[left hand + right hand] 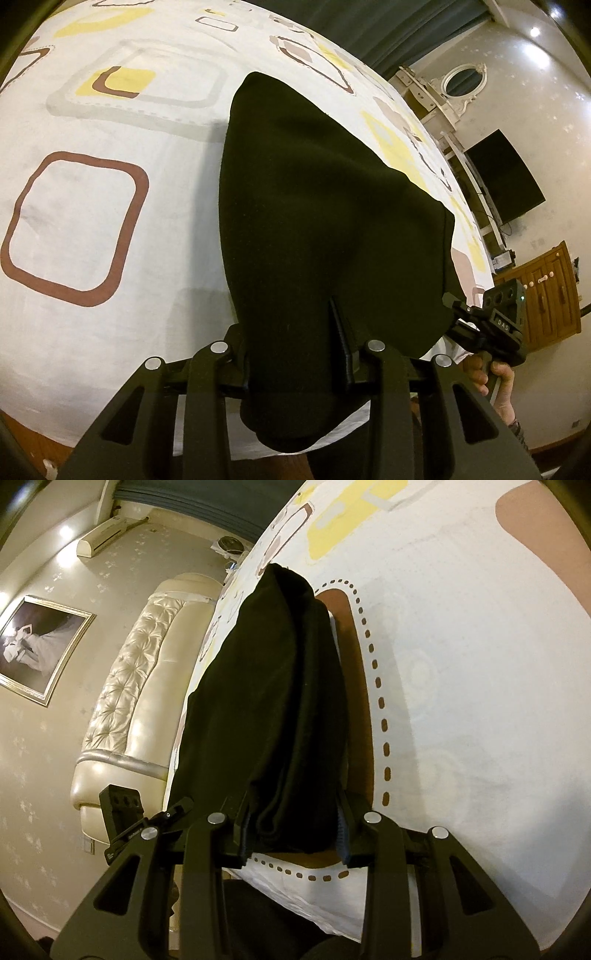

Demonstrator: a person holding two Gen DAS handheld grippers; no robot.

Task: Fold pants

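Observation:
The black pants [317, 221] hang lifted above the patterned bedsheet [110, 184], stretched between both grippers. My left gripper [291, 332] is shut on one end of the pants; cloth drapes over and between its fingers and hides the tips. The right gripper [491, 325] shows at the right of the left wrist view, holding the other end. In the right wrist view the pants [269, 709] run away from me in a folded band, and my right gripper [295, 819] is shut on their near edge. The left gripper [129, 816] shows at lower left.
The white bedsheet [461, 664] with brown and yellow squares covers the bed. A cream tufted headboard [136, 686] is at the left. A dark TV [506, 177] and a wooden cabinet [550, 291] stand by the wall.

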